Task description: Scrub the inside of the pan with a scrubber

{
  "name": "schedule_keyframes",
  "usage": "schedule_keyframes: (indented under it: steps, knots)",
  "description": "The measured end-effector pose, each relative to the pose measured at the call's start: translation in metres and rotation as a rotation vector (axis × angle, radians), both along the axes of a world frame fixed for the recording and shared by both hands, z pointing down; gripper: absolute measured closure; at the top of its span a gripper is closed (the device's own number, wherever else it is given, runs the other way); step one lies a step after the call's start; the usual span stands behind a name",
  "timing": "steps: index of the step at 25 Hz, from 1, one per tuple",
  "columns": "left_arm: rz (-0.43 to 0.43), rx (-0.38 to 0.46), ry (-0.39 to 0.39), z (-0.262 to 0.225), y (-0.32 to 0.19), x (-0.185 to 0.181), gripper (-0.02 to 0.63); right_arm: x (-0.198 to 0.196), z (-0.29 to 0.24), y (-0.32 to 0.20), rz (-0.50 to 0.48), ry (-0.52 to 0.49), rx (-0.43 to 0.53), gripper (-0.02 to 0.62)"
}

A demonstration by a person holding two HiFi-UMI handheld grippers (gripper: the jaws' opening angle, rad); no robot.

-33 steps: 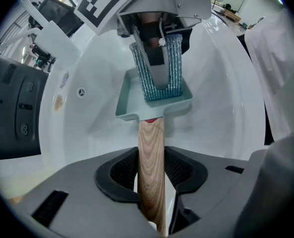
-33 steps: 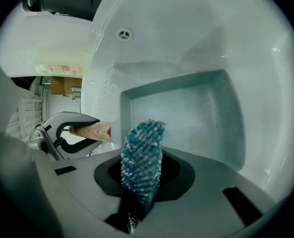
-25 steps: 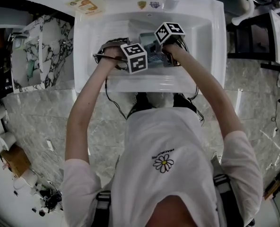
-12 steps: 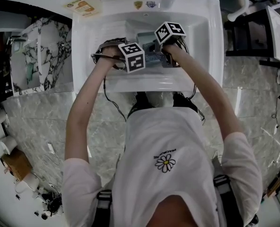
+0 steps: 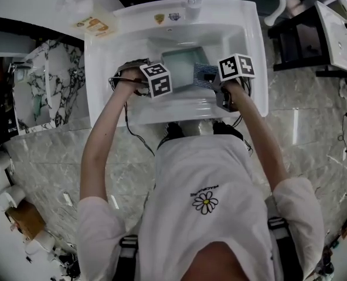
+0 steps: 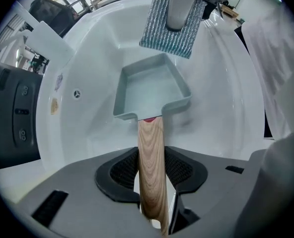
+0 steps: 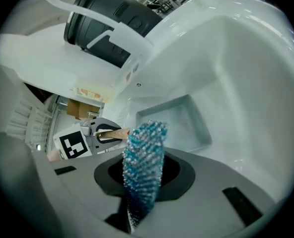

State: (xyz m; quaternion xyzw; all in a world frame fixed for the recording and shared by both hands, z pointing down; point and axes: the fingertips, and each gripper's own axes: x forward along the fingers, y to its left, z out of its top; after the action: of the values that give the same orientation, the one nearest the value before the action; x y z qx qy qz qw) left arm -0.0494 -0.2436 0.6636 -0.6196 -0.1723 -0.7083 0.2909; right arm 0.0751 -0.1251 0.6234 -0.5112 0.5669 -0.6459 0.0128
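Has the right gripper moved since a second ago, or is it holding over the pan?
Yes. The right gripper, shut on the scrubber, has pulled off the pan toward the sink's right wall.

**A:** What does the pan look like?

**B:** The pan [image 5: 182, 66] is square and pale grey-green, with 1 wooden handle [image 6: 151, 162]. It's open side up, low in the white sink [image 5: 103, 69].

**A:** And the scrubber?

**B:** The scrubber [image 7: 143, 167] is a flat blue rectangle with a beaded texture. It's raised just off the pan's right edge and isn't touching it.
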Motion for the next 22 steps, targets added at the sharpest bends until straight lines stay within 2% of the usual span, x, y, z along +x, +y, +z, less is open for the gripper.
schedule_keyframes:
  steps: [5, 12, 17, 22]
  knots:
    - [0.030, -0.004, -0.002, 0.001, 0.000, 0.002, 0.449, 0.006, -0.003, 0.022, 0.066, 0.002, 0.007, 0.537]
    - [0.084, 0.035, -0.016, 0.002, -0.008, 0.015, 0.449, 0.017, -0.004, 0.033, 0.097, 0.025, 0.009, 0.537]
    - [0.072, 0.035, -0.037, 0.004, -0.013, 0.015, 0.449, 0.016, -0.001, 0.036, 0.101, 0.034, -0.002, 0.537]
    - [0.097, 0.075, -0.071, 0.005, -0.011, 0.015, 0.445, 0.015, 0.000, 0.038, 0.108, 0.031, -0.002, 0.537]
